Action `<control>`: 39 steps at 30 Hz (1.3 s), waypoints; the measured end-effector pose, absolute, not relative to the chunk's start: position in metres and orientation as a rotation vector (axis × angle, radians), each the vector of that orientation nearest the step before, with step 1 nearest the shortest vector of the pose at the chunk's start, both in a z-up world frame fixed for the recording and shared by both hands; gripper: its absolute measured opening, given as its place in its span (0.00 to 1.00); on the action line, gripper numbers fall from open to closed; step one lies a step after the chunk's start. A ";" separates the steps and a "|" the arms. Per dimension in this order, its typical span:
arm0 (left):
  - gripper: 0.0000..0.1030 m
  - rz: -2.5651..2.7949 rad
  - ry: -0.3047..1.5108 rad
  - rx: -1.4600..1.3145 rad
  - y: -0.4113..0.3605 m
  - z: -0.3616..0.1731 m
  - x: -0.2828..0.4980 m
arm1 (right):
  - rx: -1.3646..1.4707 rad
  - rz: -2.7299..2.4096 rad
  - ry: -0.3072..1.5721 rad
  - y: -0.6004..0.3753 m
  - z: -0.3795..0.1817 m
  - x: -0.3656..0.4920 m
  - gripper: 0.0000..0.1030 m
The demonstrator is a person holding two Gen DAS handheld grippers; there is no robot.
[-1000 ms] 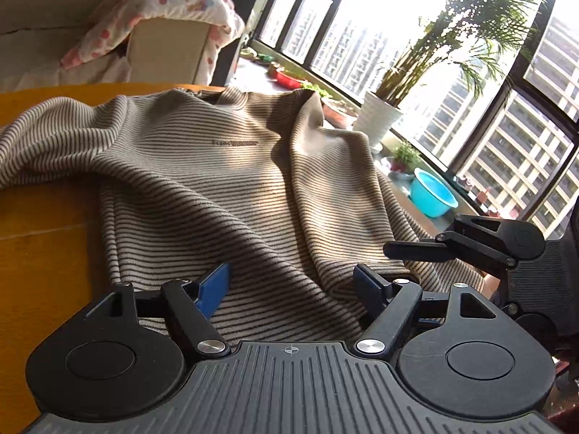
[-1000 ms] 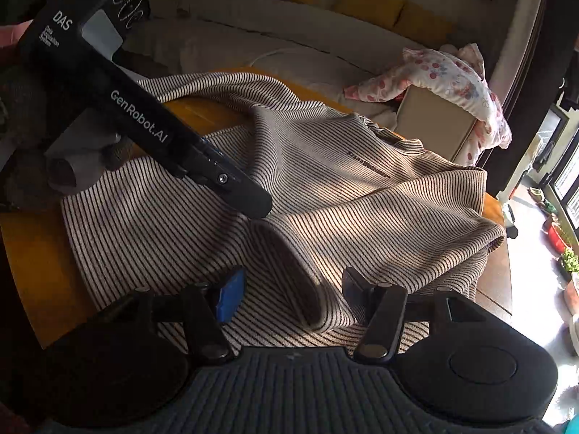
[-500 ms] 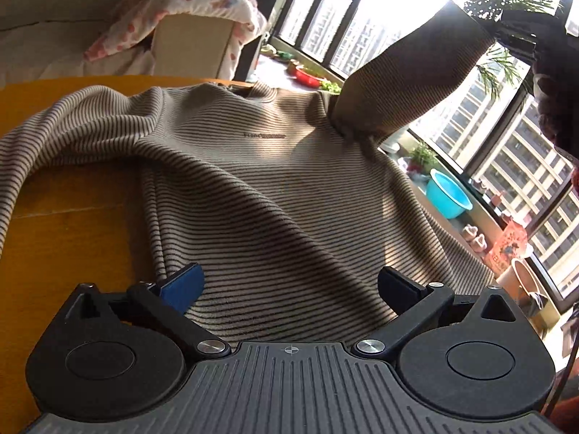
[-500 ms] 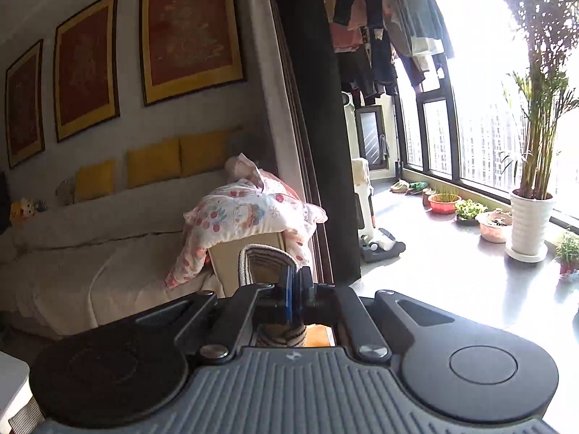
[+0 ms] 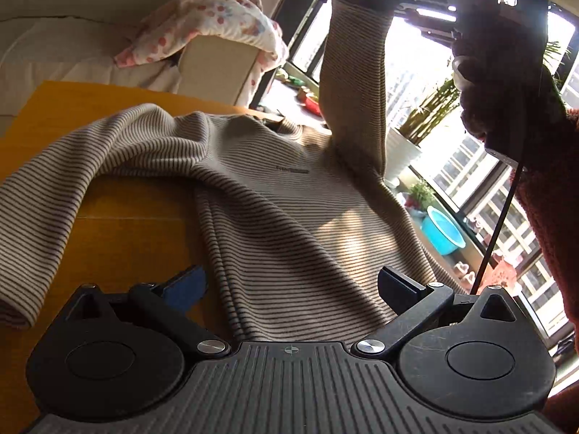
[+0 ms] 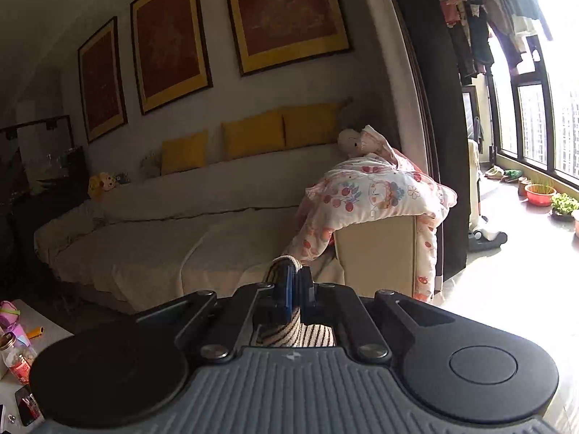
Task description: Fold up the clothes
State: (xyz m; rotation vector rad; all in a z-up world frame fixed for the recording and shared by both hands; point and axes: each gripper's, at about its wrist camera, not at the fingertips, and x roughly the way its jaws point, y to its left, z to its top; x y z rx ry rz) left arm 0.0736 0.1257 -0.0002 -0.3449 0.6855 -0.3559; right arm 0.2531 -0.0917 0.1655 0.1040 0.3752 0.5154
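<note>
1. Left wrist view: striped long-sleeve sweater [image 5: 289,224] spread chest-up on the orange wooden surface [image 5: 119,238], small logo toward the collar, hem nearest the camera.
2. Left tongs [image 5: 289,285] spread wide, nothing between the pads, hovering just above the hem.
3. Right tongs [image 5: 401,3] pressed together, pinching the cuff of the right sleeve [image 5: 356,72], lifted high so the sleeve hangs taut from the shoulder seam.
4. Right wrist view: same pinch seen close, striped cuff [image 6: 289,329] clamped between the pads, sofa [image 6: 181,253] and floral blanket [image 6: 376,191] beyond.
5. Other sleeve [image 5: 54,181] draped across the surface to the left, its cuff at the near left edge.
6. Judged step: folding the raised sleeve across the chest.
7. To do well: carry the cuff over the body toward the opposite shoulder, keeping light tension so the sleeve lands flat without twisting.
8. Lower before releasing; dropping from height likely leaves a crumpled heap.
9. Worth pinning the hem or side seam with the free tongs so the body does not drag along.
10. Aim the fold line along the shoulder seam, parallel to the sweater's side.
11. Risk: thin cuff slipping from the pads if pulled hard.
</note>
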 end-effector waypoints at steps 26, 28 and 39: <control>1.00 0.069 0.404 -0.379 0.262 0.077 0.007 | -0.478 1.083 0.468 0.103 0.030 0.053 0.41; 1.00 0.071 0.440 -0.312 0.253 0.068 0.009 | -0.457 1.040 0.437 0.094 0.038 0.059 0.41; 1.00 -0.024 0.528 -0.369 0.239 0.036 0.025 | -1.033 0.593 0.321 -0.015 -0.008 0.135 0.41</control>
